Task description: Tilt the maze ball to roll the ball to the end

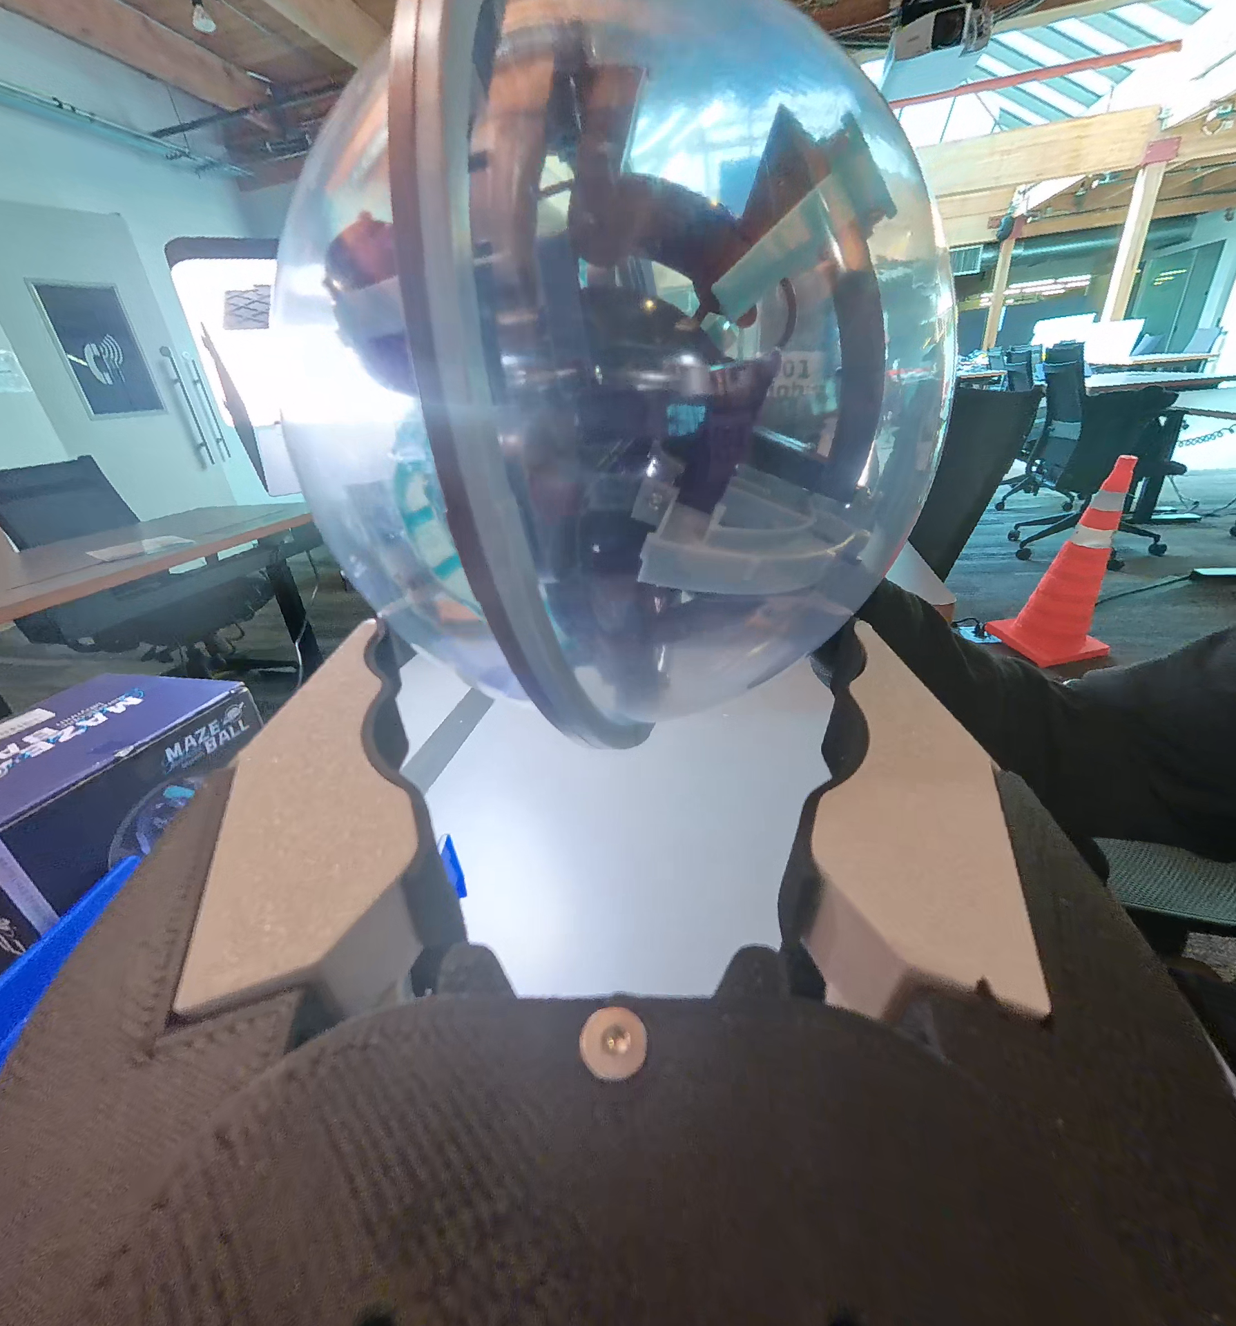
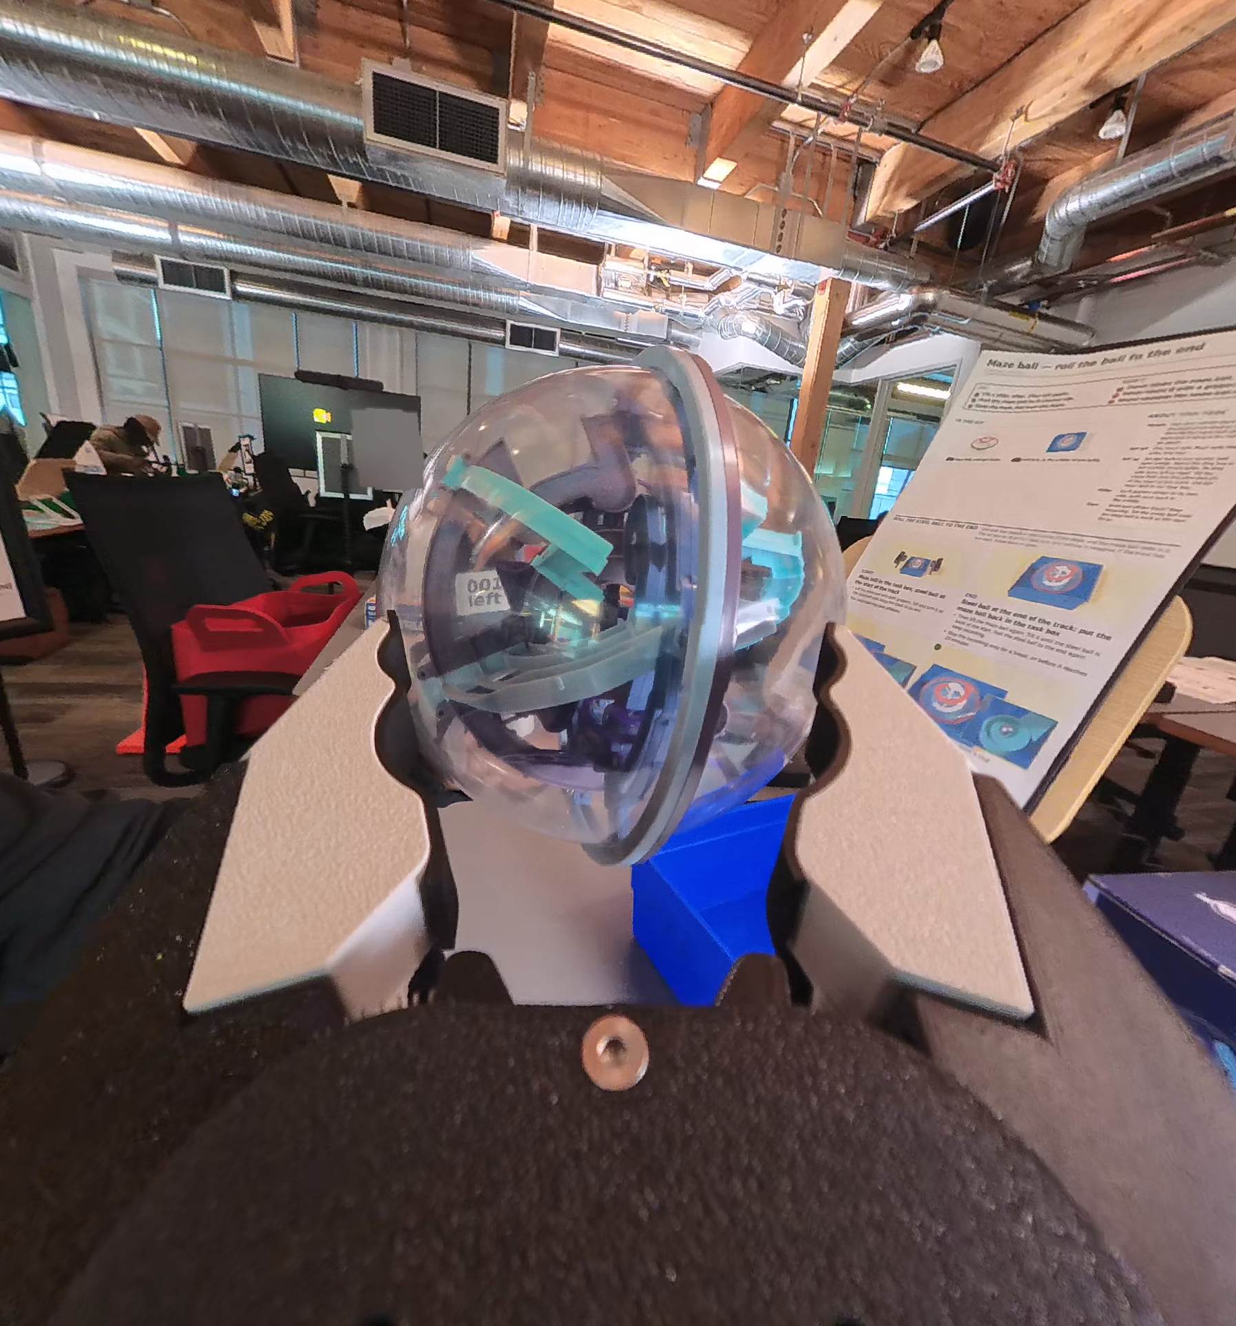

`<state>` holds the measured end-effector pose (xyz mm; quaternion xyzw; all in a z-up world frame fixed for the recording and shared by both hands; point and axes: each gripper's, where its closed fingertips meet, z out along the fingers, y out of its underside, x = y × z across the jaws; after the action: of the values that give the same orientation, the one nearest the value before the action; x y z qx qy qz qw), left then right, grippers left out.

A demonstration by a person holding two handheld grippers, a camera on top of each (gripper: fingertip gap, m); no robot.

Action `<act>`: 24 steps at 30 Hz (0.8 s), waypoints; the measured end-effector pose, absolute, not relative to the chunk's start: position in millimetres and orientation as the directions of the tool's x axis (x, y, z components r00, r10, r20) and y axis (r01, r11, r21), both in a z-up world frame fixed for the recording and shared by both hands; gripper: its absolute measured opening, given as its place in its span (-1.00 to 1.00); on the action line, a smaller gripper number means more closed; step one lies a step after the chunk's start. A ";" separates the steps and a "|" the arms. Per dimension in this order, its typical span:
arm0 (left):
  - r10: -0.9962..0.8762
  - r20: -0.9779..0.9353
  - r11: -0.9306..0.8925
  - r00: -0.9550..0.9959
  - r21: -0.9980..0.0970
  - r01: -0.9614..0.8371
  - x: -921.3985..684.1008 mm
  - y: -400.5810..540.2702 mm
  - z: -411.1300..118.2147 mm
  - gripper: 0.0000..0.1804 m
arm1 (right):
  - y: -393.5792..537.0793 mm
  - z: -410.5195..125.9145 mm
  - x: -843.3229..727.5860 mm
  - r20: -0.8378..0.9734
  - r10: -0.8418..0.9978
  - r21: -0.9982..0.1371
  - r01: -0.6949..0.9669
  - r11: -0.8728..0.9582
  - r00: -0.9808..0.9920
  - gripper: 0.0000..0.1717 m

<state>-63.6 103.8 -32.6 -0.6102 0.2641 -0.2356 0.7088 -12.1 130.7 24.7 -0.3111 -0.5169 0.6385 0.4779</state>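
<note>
maze ball (image 2: 604,610) | clamped between right fingers (image 2: 827,689) | left fingers (image 1: 385,667) grip its lower sides

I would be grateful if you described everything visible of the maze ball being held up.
The maze ball is a clear plastic sphere, its two halves joined at a grey seam ring that stands tilted off vertical. Inside are teal, grey and dark purple tracks and a small white sticker. It is held up above the pale table. The right tongs press on its sides. The left tongs touch its lower part. No steel ball can be made out.
</note>
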 end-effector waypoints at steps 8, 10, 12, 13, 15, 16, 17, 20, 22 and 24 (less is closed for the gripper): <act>-0.655 0.108 -0.023 0.748 -0.992 0.123 -67.6 115.8 -47.0 0.32 | 153.4 9.5 -21.6 -0.114 0.931 -0.963 -0.190 -0.189 -0.345 0.29; -0.652 0.185 -0.097 0.735 -0.982 0.161 -67.1 120.6 -58.0 0.31 | 160.8 2.2 -24.8 -0.179 0.926 -0.955 -0.168 -0.244 -0.331 0.29; -0.645 0.271 -0.183 0.715 -0.963 0.200 -65.6 124.2 -71.9 0.31 | 167.6 -9.6 -26.9 -0.251 0.917 -0.944 -0.131 -0.303 -0.311 0.29; -0.638 0.306 -0.223 0.707 -0.952 0.211 -64.0 124.3 -80.3 0.30 | 169.5 -18.0 -26.6 -0.283 0.910 -0.938 -0.110 -0.329 -0.303 0.29; -0.616 0.367 -0.300 0.697 -0.927 0.223 -59.2 121.1 -99.8 0.30 | 170.2 -39.5 -23.7 -0.351 0.889 -0.920 -0.068 -0.385 -0.293 0.29; -0.601 0.402 -0.340 0.691 -0.911 0.233 -56.2 118.2 -111.0 0.30 | 169.8 -52.0 -21.7 -0.390 0.875 -0.906 -0.049 -0.420 -0.288 0.29; -0.582 0.442 -0.387 0.683 -0.889 0.246 -52.6 114.6 -123.6 0.30 | 168.8 -65.9 -19.4 -0.434 0.856 -0.888 -0.030 -0.459 -0.281 0.29; -0.519 0.550 -0.526 0.655 -0.809 0.262 -40.4 98.5 -165.0 0.30 | 160.3 -111.8 -10.8 -0.555 0.792 -0.824 0.041 -0.565 -0.254 0.28; -0.475 0.609 -0.607 0.635 -0.749 0.265 -31.5 84.6 -190.5 0.30 | 150.5 -140.9 -3.5 -0.624 0.745 -0.778 0.093 -0.622 -0.234 0.29; -0.433 0.657 -0.669 0.617 -0.693 0.268 -22.2 70.0 -211.5 0.30 | 139.4 -165.6 4.4 -0.683 0.699 -0.729 0.139 -0.670 -0.214 0.29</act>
<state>-22.2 70.0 -211.5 -0.8037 0.0513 -0.4345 0.4033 4.4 139.4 -165.6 -0.5938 -0.3525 0.6947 0.2015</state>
